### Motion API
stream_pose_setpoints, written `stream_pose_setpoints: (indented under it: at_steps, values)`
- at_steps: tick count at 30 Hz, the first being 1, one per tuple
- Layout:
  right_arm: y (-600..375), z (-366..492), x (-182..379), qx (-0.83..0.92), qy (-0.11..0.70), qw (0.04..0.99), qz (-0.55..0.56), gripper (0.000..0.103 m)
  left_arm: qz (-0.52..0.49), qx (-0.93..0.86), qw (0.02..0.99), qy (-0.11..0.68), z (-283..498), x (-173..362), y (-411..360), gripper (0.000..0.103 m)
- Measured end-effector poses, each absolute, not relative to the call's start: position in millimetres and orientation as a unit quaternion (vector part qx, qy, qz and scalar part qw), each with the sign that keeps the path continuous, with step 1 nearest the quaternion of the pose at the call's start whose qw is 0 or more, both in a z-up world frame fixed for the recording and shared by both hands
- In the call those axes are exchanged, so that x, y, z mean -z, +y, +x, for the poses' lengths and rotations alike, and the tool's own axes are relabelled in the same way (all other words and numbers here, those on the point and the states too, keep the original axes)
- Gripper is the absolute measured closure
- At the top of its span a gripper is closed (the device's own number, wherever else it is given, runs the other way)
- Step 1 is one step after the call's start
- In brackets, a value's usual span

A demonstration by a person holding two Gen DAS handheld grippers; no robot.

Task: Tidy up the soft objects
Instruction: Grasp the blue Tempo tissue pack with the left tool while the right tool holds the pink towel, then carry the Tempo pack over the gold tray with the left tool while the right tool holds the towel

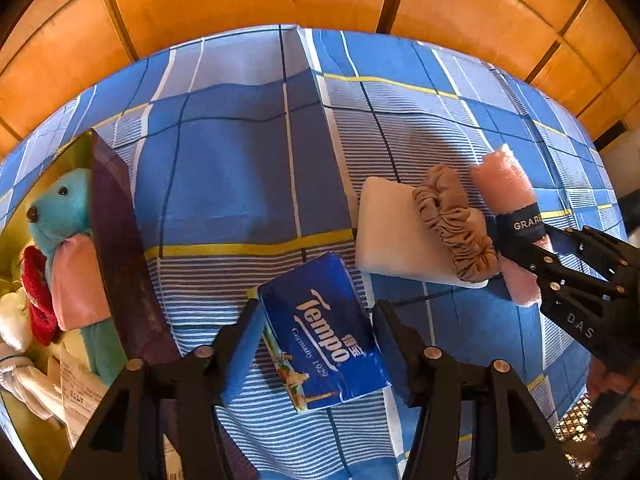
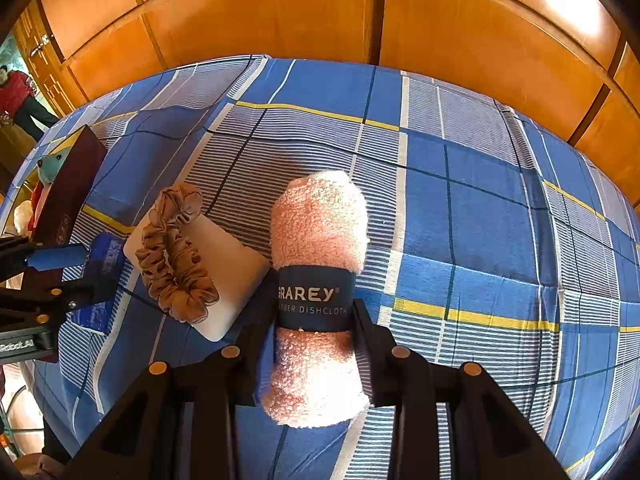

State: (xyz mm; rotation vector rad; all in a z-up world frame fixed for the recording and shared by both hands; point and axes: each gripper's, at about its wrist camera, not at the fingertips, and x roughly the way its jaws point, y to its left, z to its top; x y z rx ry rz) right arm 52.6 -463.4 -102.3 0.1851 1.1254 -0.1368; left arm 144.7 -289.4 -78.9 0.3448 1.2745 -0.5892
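Observation:
A blue Tempo tissue pack [image 1: 322, 330] lies on the checked bedsheet between the fingers of my left gripper [image 1: 316, 320], which is open around it. A rolled pink dishcloth [image 2: 318, 276] with a dark GRAREY band sits between the fingers of my right gripper [image 2: 314, 320], which is shut on it at the band. The dishcloth [image 1: 506, 196] and right gripper [image 1: 520, 258] also show in the left wrist view. A brown scrunchie [image 2: 174, 264] lies on a white pad [image 2: 224, 268] just left of the dishcloth.
A dark box [image 1: 116, 240] at the left holds a teal plush bear [image 1: 66, 208], a red cloth and white soft items. Wooden wardrobe doors [image 2: 320, 12] stand behind the bed. The left gripper [image 2: 86, 272] shows at the left in the right wrist view.

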Motion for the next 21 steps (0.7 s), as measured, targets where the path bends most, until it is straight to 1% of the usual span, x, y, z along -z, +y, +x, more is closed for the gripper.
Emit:
stream_pose_setpoints:
  at_steps: [5,9,11,12,16,21]
  values:
    - [-464,53,102,0.063,0.532,0.839,0.089,0.069,0.171,0.256,0.741,0.596,146,81,-288,0.042]
    - [-464,53,102,0.063,0.533,0.839,0.087,0.069,0.203,0.247,0.736,0.596,140,85,-290,0.042]
    - [-464,53,102,0.063,0.533,0.84,0.084,0.069,0.239,0.245,0.738,0.582,129,89,-297,0.042]
    - [-463,53,102,0.063,0.533,0.84,0.083,0.069,0.243,0.245,0.741,0.576,126,87,-298,0.046]
    - [-462,53,102,0.062,0.532,0.841,0.079,0.069,0.271,0.262,0.754,0.538,111,83,-301,0.05]
    - [-460,53,104,0.063,0.532,0.841,0.073,0.069,0.224,0.311,0.783,0.489,83,74,-284,0.051]
